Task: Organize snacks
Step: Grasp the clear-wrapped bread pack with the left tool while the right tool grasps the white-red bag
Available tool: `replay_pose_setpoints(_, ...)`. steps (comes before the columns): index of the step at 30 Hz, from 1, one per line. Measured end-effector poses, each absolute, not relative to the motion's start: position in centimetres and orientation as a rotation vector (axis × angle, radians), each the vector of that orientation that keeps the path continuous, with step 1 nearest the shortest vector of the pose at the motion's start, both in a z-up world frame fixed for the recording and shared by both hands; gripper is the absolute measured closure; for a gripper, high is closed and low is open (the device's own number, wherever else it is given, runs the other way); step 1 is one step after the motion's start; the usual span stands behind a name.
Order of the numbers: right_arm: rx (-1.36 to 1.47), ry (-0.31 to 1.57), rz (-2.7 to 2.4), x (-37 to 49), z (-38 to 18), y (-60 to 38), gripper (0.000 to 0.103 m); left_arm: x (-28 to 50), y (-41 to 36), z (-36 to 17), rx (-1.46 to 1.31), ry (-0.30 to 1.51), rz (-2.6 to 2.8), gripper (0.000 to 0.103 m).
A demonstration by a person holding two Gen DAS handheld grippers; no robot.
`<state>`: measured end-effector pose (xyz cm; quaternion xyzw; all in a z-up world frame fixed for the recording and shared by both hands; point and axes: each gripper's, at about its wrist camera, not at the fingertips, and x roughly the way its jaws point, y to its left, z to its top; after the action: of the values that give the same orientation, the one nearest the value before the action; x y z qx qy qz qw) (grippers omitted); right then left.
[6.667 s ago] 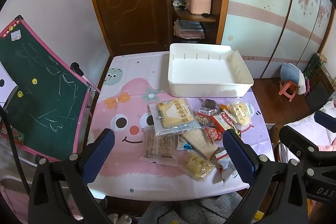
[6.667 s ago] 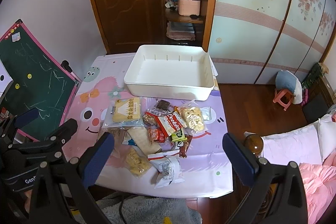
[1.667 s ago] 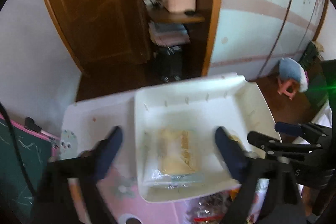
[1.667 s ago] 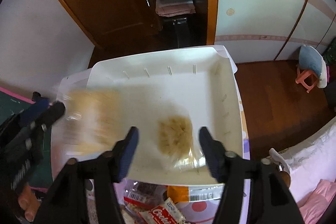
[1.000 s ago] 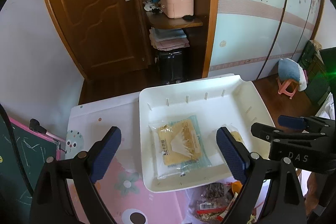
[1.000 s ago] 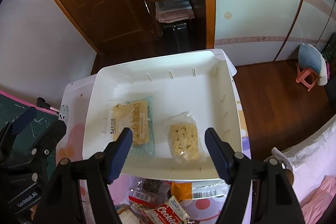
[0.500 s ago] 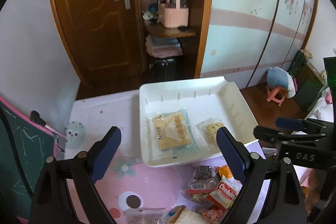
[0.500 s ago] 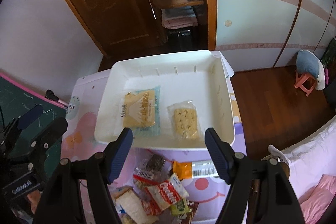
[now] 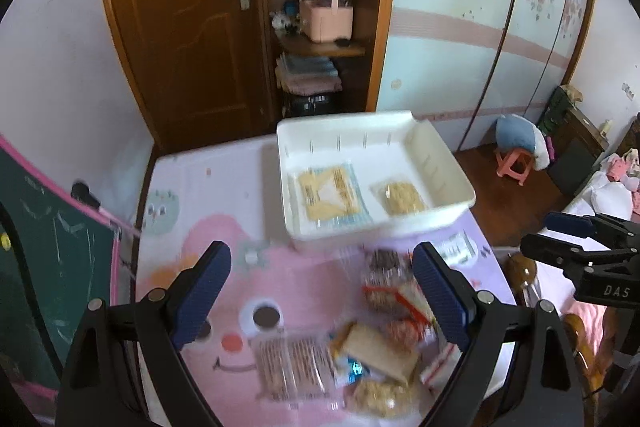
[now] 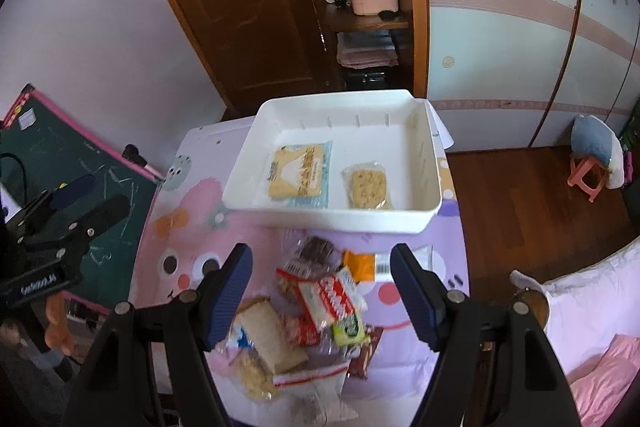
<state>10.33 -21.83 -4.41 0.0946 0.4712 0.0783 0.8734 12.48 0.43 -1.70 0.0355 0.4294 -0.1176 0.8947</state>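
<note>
Both hand-held grippers, left [image 9: 320, 291] & right [image 10: 322, 291], jaws apart w/ nothing between. White bin [image 10: 434, 183] at table's [image 10: 448, 267] far edge holds two packets [image 10: 300, 173]; remaining snacks [image 10: 320, 303] piled near front edge

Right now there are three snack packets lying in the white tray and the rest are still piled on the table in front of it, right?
Not quite: the white tray holds two packets, not three, a larger one and a smaller cracker packet. The right wrist view shows it. The rest are still piled on the table in front.
</note>
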Motion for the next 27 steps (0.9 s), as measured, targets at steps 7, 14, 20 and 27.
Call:
replay_pose_setpoints(7, 0.164, 1.084, 0.212, 6.0, -7.9, -20.6, 0.031, 8.5, 2.4, -6.4, 0.060, 0.992, -0.219, 0.011)
replay_pose_setpoints(14, 0.077, 1.192, 0.238, 2.4, -13.0, -18.7, 0.031, 6.4, 4.1, -13.4, 0.034, 1.139, -0.157, 0.011)
replay_pose_setpoints(20, 0.056, 1.286, 0.216, 1.6, -17.3, -18.0, 0.031, 7.3, 5.3, -17.6, -0.034, 1.212, -0.124, 0.011)
replay_pose_setpoints(27, 0.059, 1.331, 0.221, 2.0, -20.0, -17.3, 0.031, 9.4, 5.8, -22.4, -0.100, 1.307, -0.107, 0.011)
